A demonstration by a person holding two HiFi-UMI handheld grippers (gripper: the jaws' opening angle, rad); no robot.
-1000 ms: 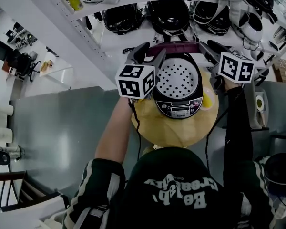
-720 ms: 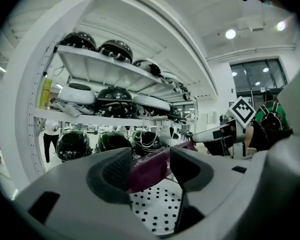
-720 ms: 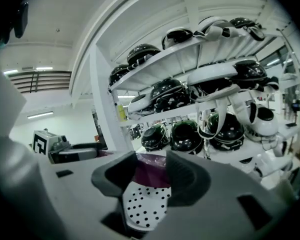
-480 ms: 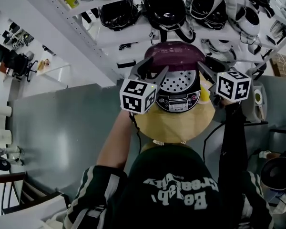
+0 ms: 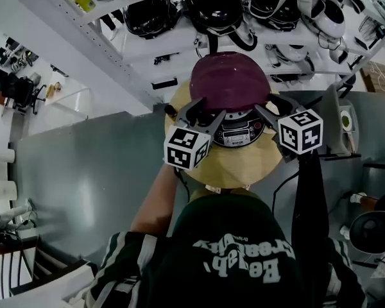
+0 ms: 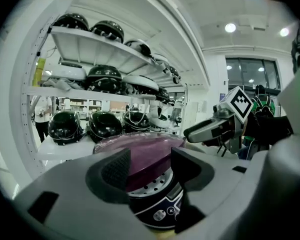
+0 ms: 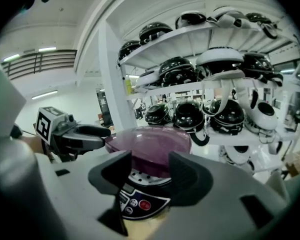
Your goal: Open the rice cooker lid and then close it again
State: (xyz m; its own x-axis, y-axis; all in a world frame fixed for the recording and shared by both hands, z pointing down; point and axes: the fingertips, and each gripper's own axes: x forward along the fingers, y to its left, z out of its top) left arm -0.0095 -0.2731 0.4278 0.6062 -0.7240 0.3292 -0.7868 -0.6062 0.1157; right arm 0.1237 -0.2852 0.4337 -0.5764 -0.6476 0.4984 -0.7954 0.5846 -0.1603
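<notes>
The purple lid (image 5: 230, 82) hangs low over the rice cooker (image 5: 239, 132), just ahead of both pairs of fingers, with a strip of perforated inner plate showing, so I judge it unlatched. I'd press evenly on its front edge until it catches, keeping the cooker steady on the bench (image 5: 231, 172). The left gripper (image 5: 205, 111) is spread and empty. The right gripper (image 5: 274, 108) has just been opening, with nothing between its fingers (image 7: 112, 171)

Round wooden table (image 5: 228, 172) bears rice cooker (image 5: 231, 85); white shelves (image 5: 173, 47) behind hold dark helmets (image 5: 212, 8)
</notes>
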